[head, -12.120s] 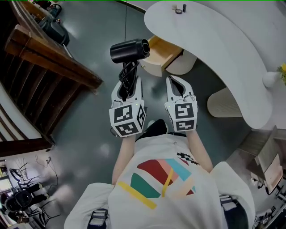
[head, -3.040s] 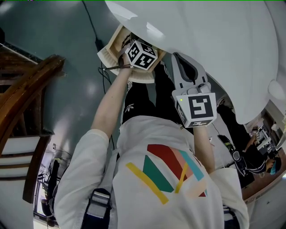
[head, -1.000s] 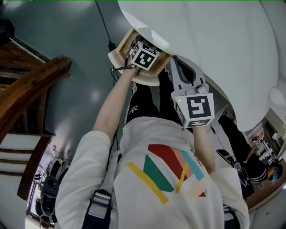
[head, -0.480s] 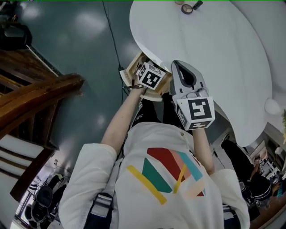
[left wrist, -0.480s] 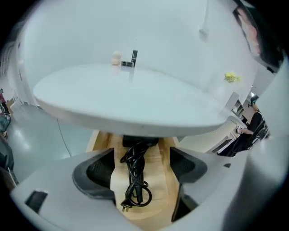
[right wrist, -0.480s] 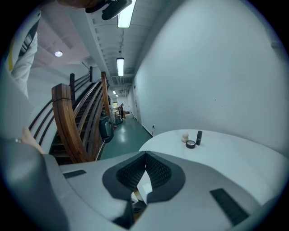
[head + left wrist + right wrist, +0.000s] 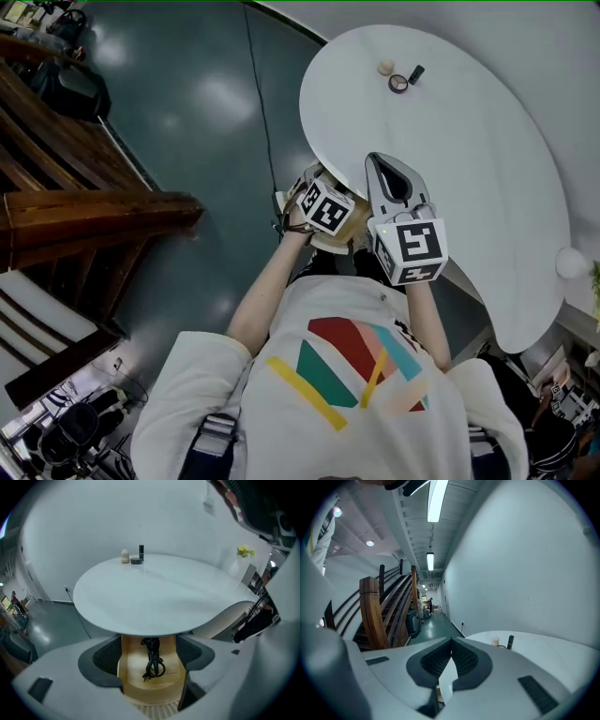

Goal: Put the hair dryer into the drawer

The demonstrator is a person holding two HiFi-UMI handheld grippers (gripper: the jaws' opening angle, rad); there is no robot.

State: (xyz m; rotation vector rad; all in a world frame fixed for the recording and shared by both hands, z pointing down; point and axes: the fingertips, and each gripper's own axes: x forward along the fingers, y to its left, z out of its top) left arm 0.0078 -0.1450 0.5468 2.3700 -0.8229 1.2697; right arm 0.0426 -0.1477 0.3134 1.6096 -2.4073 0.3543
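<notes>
The hair dryer's black coiled cord and plug [image 7: 152, 660] lie in the open wooden drawer [image 7: 133, 679] under the white round table [image 7: 150, 592]. The dryer's body is hidden beneath the tabletop. My left gripper [image 7: 149, 656] is open, its jaws wide apart on either side of the drawer and holding nothing. In the head view its marker cube [image 7: 325, 208] sits at the drawer [image 7: 330, 240] by the table's edge. My right gripper [image 7: 382, 161] hangs above the tabletop [image 7: 469, 141] beside it, shut with nothing between the pads [image 7: 451, 641].
A beige egg-shaped thing [image 7: 384, 67], a black ring [image 7: 399, 83] and a black tube [image 7: 415, 73] lie at the table's far end. A wooden staircase [image 7: 94, 216] stands to the left. A thin cable [image 7: 262, 112] runs across the floor. A ribbed beige seat [image 7: 225, 616] is at the right.
Twelve seconds ago my left gripper carried the hair dryer by its cord; now it is open and the cord lies in the drawer. The head view has swung, showing more tabletop.
</notes>
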